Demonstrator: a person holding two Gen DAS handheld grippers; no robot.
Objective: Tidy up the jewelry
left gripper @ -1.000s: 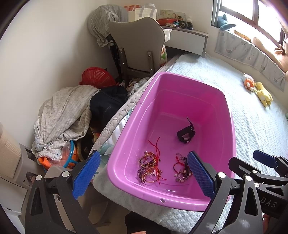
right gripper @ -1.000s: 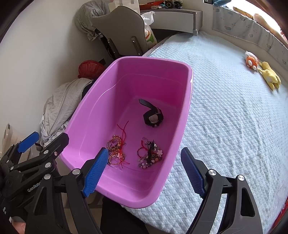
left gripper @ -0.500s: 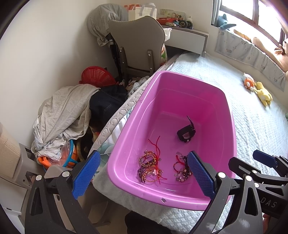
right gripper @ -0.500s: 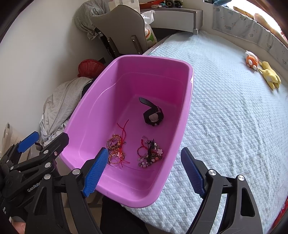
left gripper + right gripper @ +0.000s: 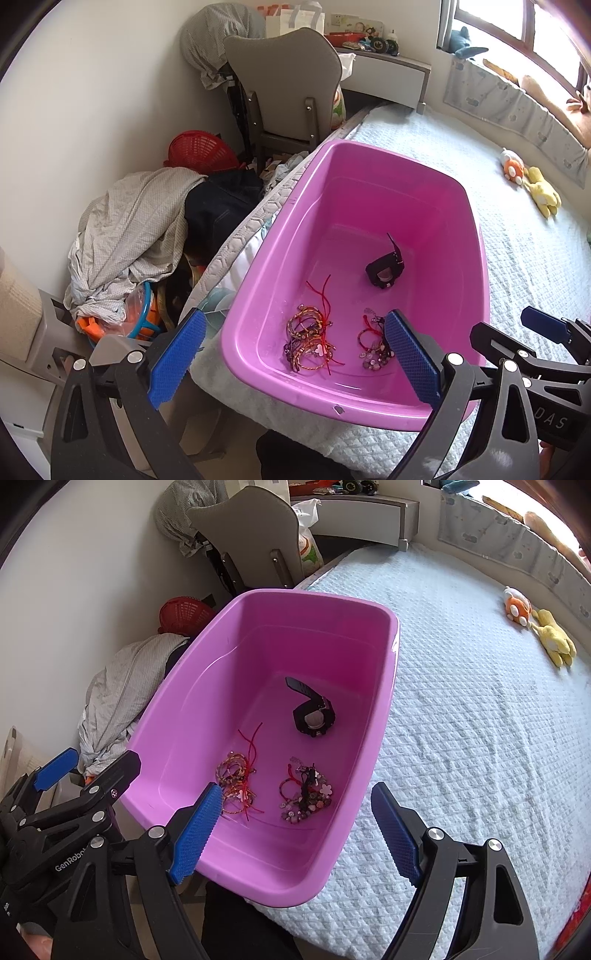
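Already, inside the pink plastic tub, a black wristwatch and two tangled bracelet heaps lie apart (sorted or awaiting sorting); left gripper and right gripper both gape wide, empty.

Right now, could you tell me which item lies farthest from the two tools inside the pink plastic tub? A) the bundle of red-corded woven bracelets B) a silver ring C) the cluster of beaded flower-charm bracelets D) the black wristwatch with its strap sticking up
D: the black wristwatch sits alone deeper in the pink plastic tub, beyond the red-corded woven bracelets and the beaded flower-charm bracelets near the tools' end; no ring shows.
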